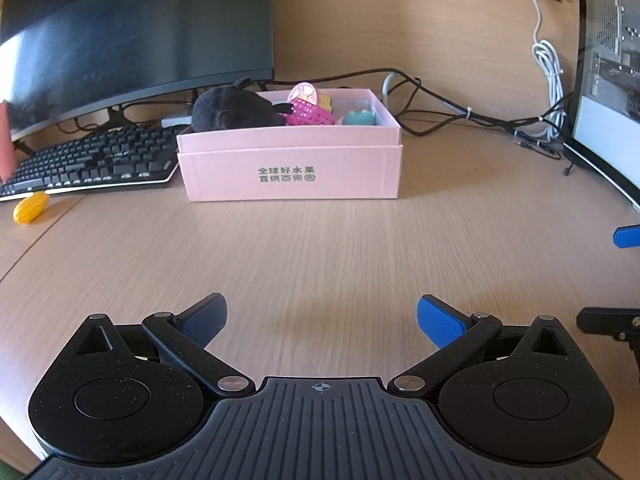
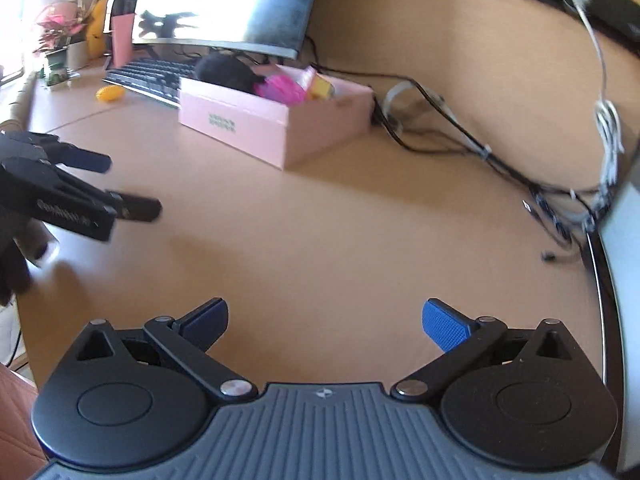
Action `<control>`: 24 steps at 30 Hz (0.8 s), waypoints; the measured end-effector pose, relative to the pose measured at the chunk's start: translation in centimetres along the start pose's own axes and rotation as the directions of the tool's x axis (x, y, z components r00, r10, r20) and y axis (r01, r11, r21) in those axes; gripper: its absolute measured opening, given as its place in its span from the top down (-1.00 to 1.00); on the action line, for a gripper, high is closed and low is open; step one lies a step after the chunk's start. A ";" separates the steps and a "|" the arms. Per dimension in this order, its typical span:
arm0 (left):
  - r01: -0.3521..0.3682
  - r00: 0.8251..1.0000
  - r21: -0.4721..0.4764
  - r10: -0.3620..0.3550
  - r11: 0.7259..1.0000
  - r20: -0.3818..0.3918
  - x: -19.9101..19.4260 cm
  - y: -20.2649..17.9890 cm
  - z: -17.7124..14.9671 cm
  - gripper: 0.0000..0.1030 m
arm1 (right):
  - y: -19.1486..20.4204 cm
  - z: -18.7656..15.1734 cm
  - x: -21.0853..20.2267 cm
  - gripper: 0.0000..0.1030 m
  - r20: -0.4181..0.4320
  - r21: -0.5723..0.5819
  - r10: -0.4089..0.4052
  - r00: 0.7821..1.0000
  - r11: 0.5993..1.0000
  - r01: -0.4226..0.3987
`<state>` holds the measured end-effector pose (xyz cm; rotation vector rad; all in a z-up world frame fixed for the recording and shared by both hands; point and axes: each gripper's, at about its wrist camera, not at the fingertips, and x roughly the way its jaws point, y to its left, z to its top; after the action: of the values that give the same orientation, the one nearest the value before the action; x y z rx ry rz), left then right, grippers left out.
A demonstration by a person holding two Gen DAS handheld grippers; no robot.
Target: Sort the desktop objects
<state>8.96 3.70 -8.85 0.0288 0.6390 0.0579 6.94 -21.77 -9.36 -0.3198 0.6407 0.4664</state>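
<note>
**Both grippers spread, nothing held**

The left gripper [image 1: 322, 322] and right gripper [image 2: 325, 326] hang over the bare wooden desk [image 1: 320, 248], jaws wide and empty. Ahead, the pink cardboard box [image 1: 289, 168] holds a black plush toy [image 1: 234, 110] and magenta toy [image 1: 310, 114]. A yellow ridged toy [image 1: 31, 208] lies beside the black keyboard [image 1: 92, 160].

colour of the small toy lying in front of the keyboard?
Yellow toy, corn-like ribbing; clearest in the left wrist view.
</note>
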 end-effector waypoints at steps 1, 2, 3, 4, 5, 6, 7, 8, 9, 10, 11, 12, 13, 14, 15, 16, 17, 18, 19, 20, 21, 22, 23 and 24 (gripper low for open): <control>-0.004 1.000 0.006 0.004 1.000 -0.010 0.3 0.0 -0.1 -1.00 | -0.2 -0.4 0.0 -1.00 0.001 0.006 -0.001 1.000 1.000 0.001; -0.011 1.000 0.002 0.011 1.000 -0.019 0.5 0.0 -0.1 -1.00 | -0.4 -0.3 0.0 -1.00 0.003 0.012 0.002 1.000 1.000 -0.002; -0.015 1.000 -0.006 0.015 1.000 -0.023 0.6 0.2 -0.1 -1.00 | -0.5 -0.3 -0.1 -1.00 0.011 0.009 0.005 1.000 1.000 -0.005; -0.018 1.000 -0.017 0.018 1.000 -0.025 0.7 0.3 -0.1 -1.00 | -0.5 -0.2 -0.1 -1.00 0.021 -0.004 0.007 1.000 1.000 -0.007; -0.018 0.999 -0.023 0.018 1.000 -0.026 0.7 0.4 -0.1 -1.00 | -0.4 -0.3 -0.1 -1.00 0.026 -0.018 0.008 1.000 1.000 -0.007; -0.018 1.000 -0.025 0.018 1.000 -0.025 0.7 0.4 -0.1 -1.00 | -0.3 -0.3 0.0 -1.00 0.030 -0.033 0.007 1.000 0.999 -0.006; -0.019 1.000 -0.025 0.018 1.000 -0.021 0.7 0.4 -0.2 -1.00 | -0.1 -0.3 0.1 -1.00 0.031 -0.042 0.005 1.000 0.999 -0.004; -0.017 1.000 -0.028 0.016 0.999 -0.017 0.6 0.5 -0.3 -1.00 | 0.0 -0.2 0.4 -1.00 0.024 -0.047 0.008 1.000 0.999 -0.007; -0.014 1.000 -0.034 0.014 0.999 -0.018 0.7 0.6 -0.3 -1.00 | -0.1 -0.2 0.6 -1.00 0.030 -0.042 0.025 0.999 0.999 -0.024; -0.015 1.000 -0.043 0.014 0.999 -0.019 0.7 0.7 -0.3 -1.00 | 0.0 -0.1 0.8 -1.00 0.028 -0.043 0.042 0.999 0.998 -0.041; -0.021 1.000 -0.047 0.020 0.999 -0.018 0.7 0.8 -0.3 -1.00 | 0.1 0.0 1.0 -1.00 0.033 -0.045 0.058 0.998 0.997 -0.056; -0.024 1.000 -0.047 0.023 0.999 -0.017 0.7 0.7 -0.3 -1.00 | 0.2 0.2 1.3 -1.00 0.037 -0.045 0.070 0.997 0.997 -0.068; -0.026 1.000 -0.046 0.025 0.999 -0.016 0.7 0.7 -0.3 -1.00 | 0.3 0.4 1.6 -1.00 0.043 -0.044 0.079 0.996 0.996 -0.078; -0.028 1.000 -0.048 0.027 0.998 -0.014 0.7 0.7 -0.3 -1.00 | 0.4 0.5 1.8 -1.00 0.047 -0.043 0.087 0.995 0.996 -0.085; -0.028 1.000 -0.051 0.028 0.998 -0.014 0.7 0.8 -0.3 -1.00 | 0.5 0.6 2.1 -1.00 0.050 -0.042 0.093 0.994 0.995 -0.091; -0.029 1.000 -0.053 0.029 0.998 -0.012 0.7 0.8 -0.4 -1.00 | 0.5 0.9 2.3 -1.00 0.047 -0.039 0.100 0.994 0.994 -0.098; -0.029 1.000 -0.055 0.028 0.998 -0.011 0.7 0.8 -0.3 -1.00 | 0.5 1.0 2.6 -1.00 0.043 -0.033 0.111 0.993 0.993 -0.109; -0.029 1.000 -0.057 0.028 0.998 -0.010 0.6 0.8 -0.4 -1.00 | 0.3 1.1 2.8 -1.00 0.036 -0.019 0.125 0.991 0.992 -0.125; -0.028 1.000 -0.058 0.027 0.998 -0.010 0.6 0.8 -0.4 -1.00 | 0.1 1.2 3.0 -1.00 0.029 -0.004 0.138 0.990 0.990 -0.138; -0.027 1.000 -0.058 0.027 0.998 -0.009 0.6 0.8 -0.4 -1.00 | -0.2 1.3 3.2 -1.00 0.022 0.017 0.153 0.988 0.988 -0.153; -0.027 1.000 -0.058 0.026 0.998 -0.009 0.6 0.8 -0.4 -1.00 | -0.6 1.3 3.4 -1.00 0.012 0.044 0.171 0.985 0.984 -0.171; -0.026 1.000 -0.059 0.026 0.998 -0.009 0.6 0.8 -0.4 -1.00 | -0.8 1.3 3.5 -1.00 0.013 0.059 0.178 0.984 0.982 -0.178; -0.024 1.000 -0.060 0.024 0.998 -0.008 0.6 0.9 -0.4 -1.00 | -0.7 1.3 3.6 -1.00 0.012 0.056 0.173 0.985 0.983 -0.174; -0.021 1.000 -0.062 0.021 0.998 -0.006 0.6 0.9 -0.4 -1.00 | -0.5 1.3 3.6 -1.00 0.011 0.051 0.168 0.986 0.984 -0.169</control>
<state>9.16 4.63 -9.49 -0.0248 0.6419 0.0984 10.34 -20.56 -10.58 -0.2156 0.6752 0.6114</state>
